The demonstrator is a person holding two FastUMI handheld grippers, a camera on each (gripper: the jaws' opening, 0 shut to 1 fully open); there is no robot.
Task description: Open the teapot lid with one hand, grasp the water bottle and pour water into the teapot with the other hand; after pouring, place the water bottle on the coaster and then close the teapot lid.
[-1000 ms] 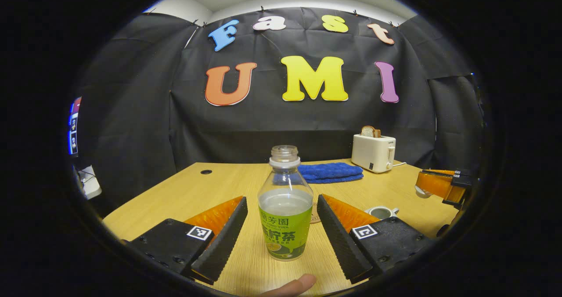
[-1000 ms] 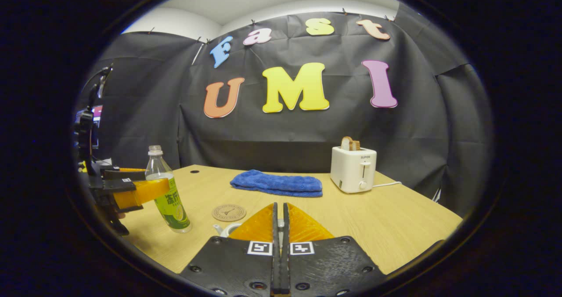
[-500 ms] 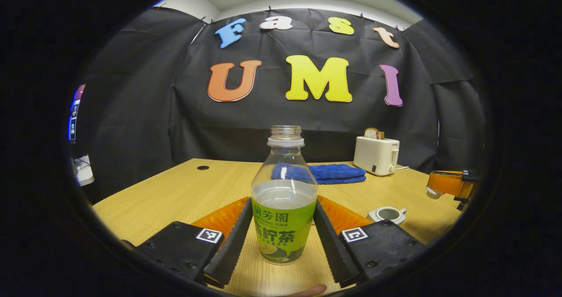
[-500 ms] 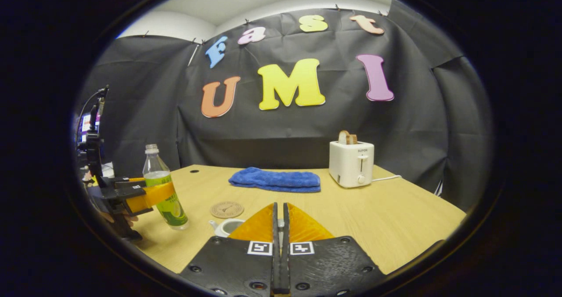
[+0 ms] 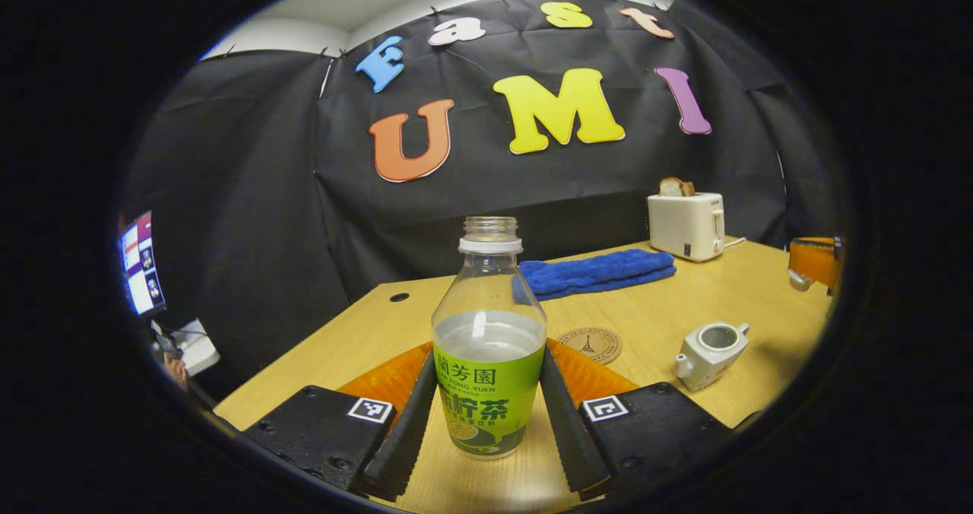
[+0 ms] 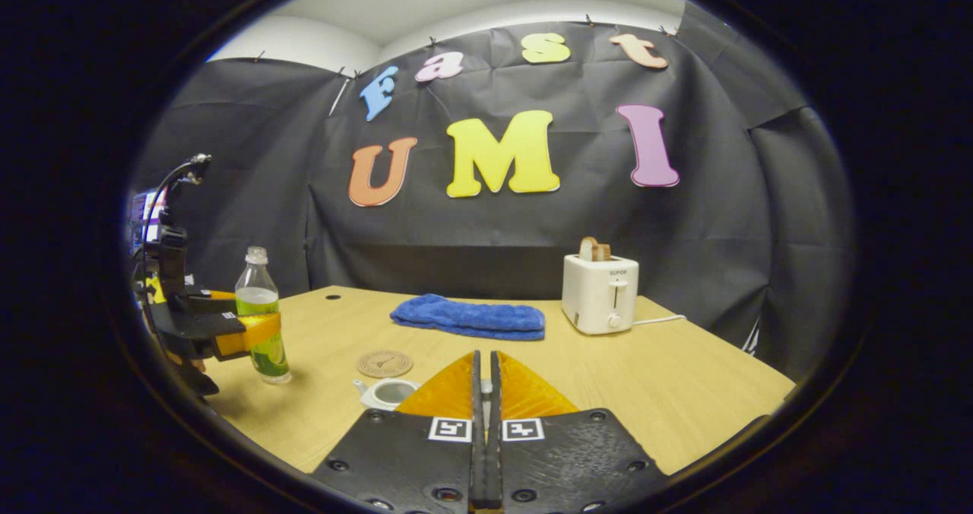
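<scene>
A clear water bottle with a green label, uncapped and about half full, stands upright between the fingers of my left gripper, which is shut on its label. In the right gripper view the bottle and left gripper are at the table's left edge. The small white teapot sits open on the table, with the round coaster just behind it. My right gripper is shut on the teapot lid, held above and right of the teapot.
A folded blue towel lies at the back of the wooden table. A white toaster with bread in it stands at the back right, its cord trailing right. The coaster lies between bottle and teapot.
My left gripper went from open around the bottle to shut on it, then tilted and shifted left with it. The right gripper stayed shut on the lid and barely moved.
</scene>
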